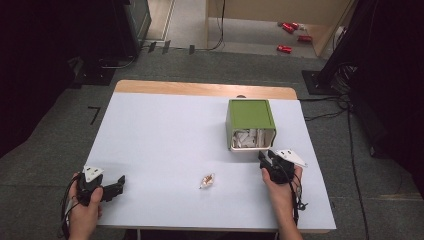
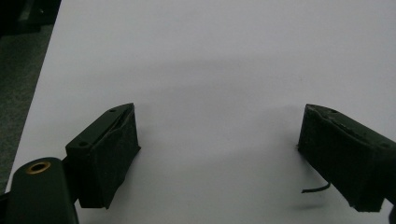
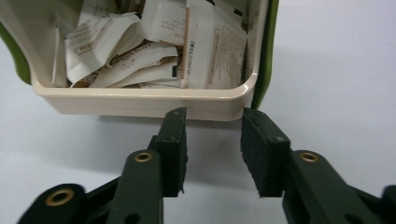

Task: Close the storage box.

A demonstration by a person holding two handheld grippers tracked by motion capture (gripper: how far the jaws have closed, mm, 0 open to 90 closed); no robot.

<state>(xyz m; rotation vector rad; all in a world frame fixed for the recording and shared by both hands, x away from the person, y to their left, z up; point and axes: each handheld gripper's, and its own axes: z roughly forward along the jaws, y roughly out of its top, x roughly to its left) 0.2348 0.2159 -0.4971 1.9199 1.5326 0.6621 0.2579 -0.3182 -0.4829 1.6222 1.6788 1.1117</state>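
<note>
My right tongs (image 3: 212,151) sit just short of the cream rim of the green bin (image 1: 250,116), jaws partly spread with nothing between them. The bin, lying on its side at the worktop's (image 1: 160,145) far right, shows paper packets (image 3: 154,51). My left tongs (image 2: 219,154) rest spread wide, empty. A small wrapped item (image 1: 206,180), possibly a sweet, lies mid-worktop.
</note>
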